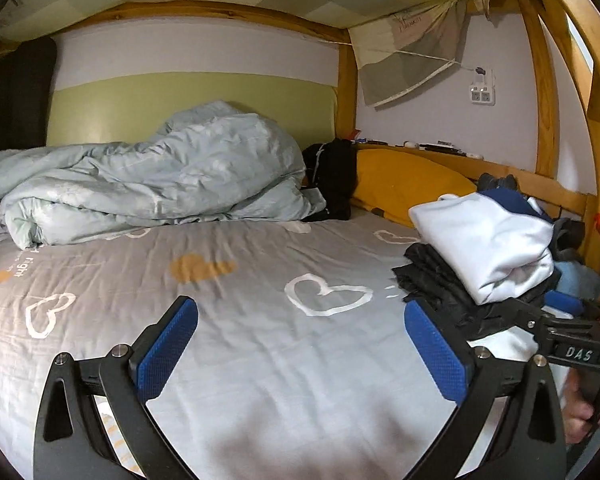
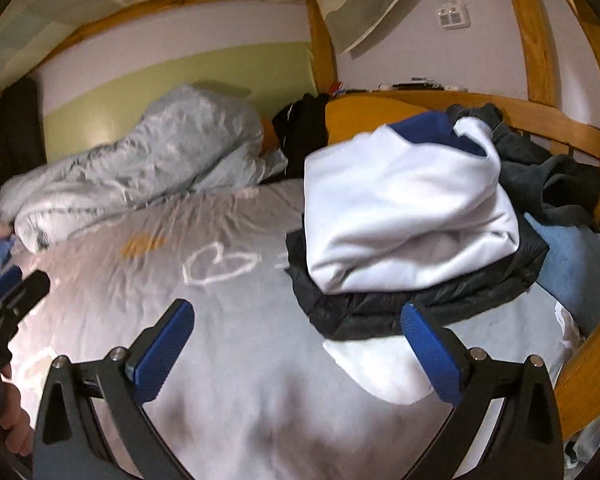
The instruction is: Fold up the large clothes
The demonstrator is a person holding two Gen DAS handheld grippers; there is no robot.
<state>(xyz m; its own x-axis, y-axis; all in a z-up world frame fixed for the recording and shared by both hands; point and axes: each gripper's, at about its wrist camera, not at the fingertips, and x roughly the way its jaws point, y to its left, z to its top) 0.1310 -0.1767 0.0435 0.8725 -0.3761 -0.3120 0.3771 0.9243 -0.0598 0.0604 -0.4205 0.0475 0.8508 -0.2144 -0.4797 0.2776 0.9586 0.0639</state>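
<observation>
On the bed (image 1: 260, 340), both the left gripper (image 1: 300, 344) and right gripper (image 2: 296, 348) hang wide open, holding nothing; the folded white garment (image 2: 400, 216) sits atop a black jacket (image 2: 380, 312) by the wooden rail (image 2: 540, 124).

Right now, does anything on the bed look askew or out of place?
The white and navy garment sits crooked and loosely bunched on the folded black jacket, overhanging it. Behind them, dark clothes lie in an unfolded heap. The pale blue duvet is crumpled by the wall.

left gripper (image 1: 300, 344): jaws wide, empty | right gripper (image 2: 296, 350): jaws wide, empty
</observation>
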